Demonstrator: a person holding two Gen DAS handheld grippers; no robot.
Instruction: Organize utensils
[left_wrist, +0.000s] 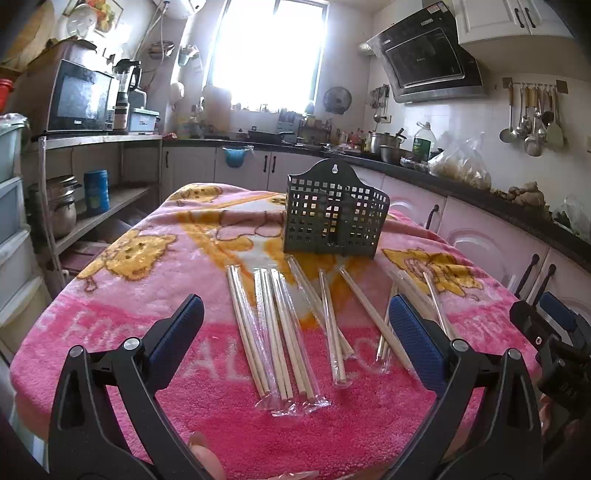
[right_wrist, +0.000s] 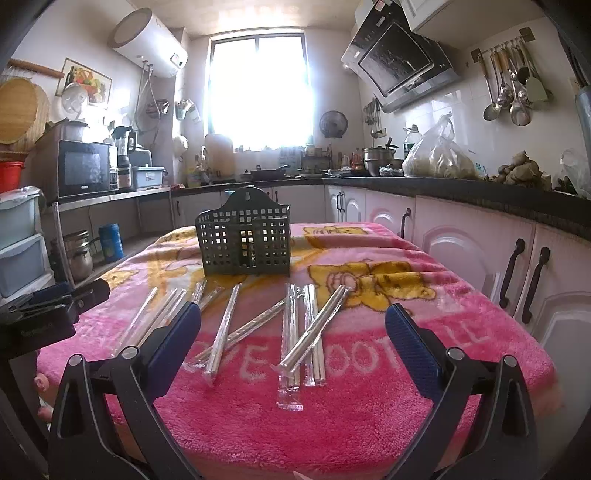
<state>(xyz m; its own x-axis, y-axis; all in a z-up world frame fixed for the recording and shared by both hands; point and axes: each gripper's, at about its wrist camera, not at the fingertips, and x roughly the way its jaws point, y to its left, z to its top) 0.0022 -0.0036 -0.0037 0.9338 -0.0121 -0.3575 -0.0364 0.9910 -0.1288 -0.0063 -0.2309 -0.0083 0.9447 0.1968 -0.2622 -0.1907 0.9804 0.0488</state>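
My left tongs (left_wrist: 295, 314) hang released above the near edge of the table, their blue pads (left_wrist: 177, 332) spread wide and grasping nothing. Between the pads, in the left wrist view, lie the wrapped chopsticks (left_wrist: 273, 332): several pairs in clear sleeves, side by side, pointing from the near edge toward the far edge. Further pairs lie fanned and crossed toward the right edge, one passing behind the right pad.

My right tongs (right_wrist: 293, 317) are likewise released, pads (right_wrist: 410, 339) wide apart and empty, above the near edge. In the right wrist view the chopsticks (right_wrist: 303, 332) lie scattered across the middle of the table; one pair rests slanted over two straight ones. Each pair of tongs shows in the other's view: the right at the right border (left_wrist: 554, 332), the left at the left border (right_wrist: 51, 306).

All chopsticks rest on the pink blanket (left_wrist: 129, 314) covering the table. Past them, toward the far edge, the dark holder (left_wrist: 334, 214) stands upright on the blanket, with perforated walls and a hanging tab on top. I can see no chopsticks standing in it. The nearest sleeve ends lie close to its base; whether they touch it I cannot tell.
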